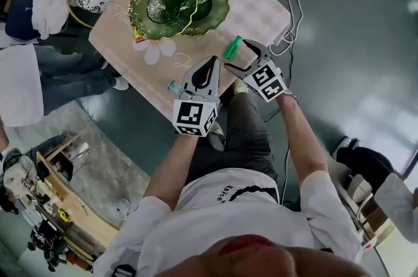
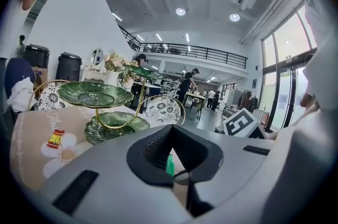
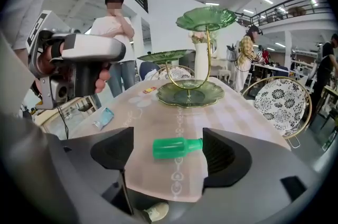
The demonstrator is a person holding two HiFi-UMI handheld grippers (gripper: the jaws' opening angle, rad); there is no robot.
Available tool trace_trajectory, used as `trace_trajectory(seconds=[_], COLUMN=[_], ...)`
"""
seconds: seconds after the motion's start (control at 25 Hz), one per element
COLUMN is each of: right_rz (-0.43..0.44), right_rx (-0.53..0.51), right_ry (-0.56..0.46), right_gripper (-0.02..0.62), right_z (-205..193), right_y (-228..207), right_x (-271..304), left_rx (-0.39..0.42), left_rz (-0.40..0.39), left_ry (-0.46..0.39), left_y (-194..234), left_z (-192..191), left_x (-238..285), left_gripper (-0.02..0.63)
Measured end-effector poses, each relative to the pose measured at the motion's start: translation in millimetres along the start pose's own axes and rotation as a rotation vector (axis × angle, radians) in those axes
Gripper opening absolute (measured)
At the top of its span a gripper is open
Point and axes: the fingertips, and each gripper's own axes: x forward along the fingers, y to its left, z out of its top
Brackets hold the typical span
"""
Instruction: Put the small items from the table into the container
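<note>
Our right tool (image 3: pixel 168 157), released, straddles the green bottle (image 3: pixel 177 147) on the counter (image 3: pixel 158 112) for the pickup; our left tool (image 2: pixel 171 166) is clenched, empty. Next, we reckon, we must squeeze the bottle squarely and lift.

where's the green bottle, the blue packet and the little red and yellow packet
green bottle (image 3: pixel 171 148): right gripper view, middle of its body
blue packet (image 3: pixel 103 118): right gripper view, centre of the wrapper
red and yellow packet (image 2: pixel 55 138): left gripper view, centre of the wrapper
</note>
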Motion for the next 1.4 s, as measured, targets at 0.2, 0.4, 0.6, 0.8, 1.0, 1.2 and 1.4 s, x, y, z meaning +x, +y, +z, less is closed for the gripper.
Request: trace_trajectory(seconds=[0.2,0.4,0.6,0.8,1.0,1.2,1.4], right_rz=[0.022,0.049,0.061,0.073,0.071,0.069,0.065], right_rx=[0.001,-0.007,-0.020,-0.047,-0.054,-0.057,-0.020], right_ry=[0.049,0.101,0.131,0.173,0.201,0.204,0.160], right_gripper=[0.433,0.457,0.466,0.465,0.462,0.457,0.453], right_z=[-8.6,-19.0,-23.8,-28.9,-31.0,-27.2,-12.8], right_y=[-7.2,-9.5,-13.5,-15.6,-16.8,-18.7,-15.0], right_x=[16.1,29.9,39.1,45.6,46.4,44.3,34.9], left_rx=[-0.002,-0.007,-0.008,-0.008,0.003,0.007,0.006], left_rz=[0.006,0.009,0.017,0.022,0.023,0.020,0.024], left_ry=[0.003,0.009,0.008,0.006,0.010,0.009,0.017], left_y=[3.6,5.0,8.5,11.3,9.5,9.7,9.4], left_z=[-4.0,-8.8,-9.5,-9.4,-9.7,-8.2,-6.8], left_x=[5.4,8.8,10.7,10.9,13.3,13.2,10.4], left_gripper=[0.006,0.006,0.006,0.006,0.006,0.006,0.006])
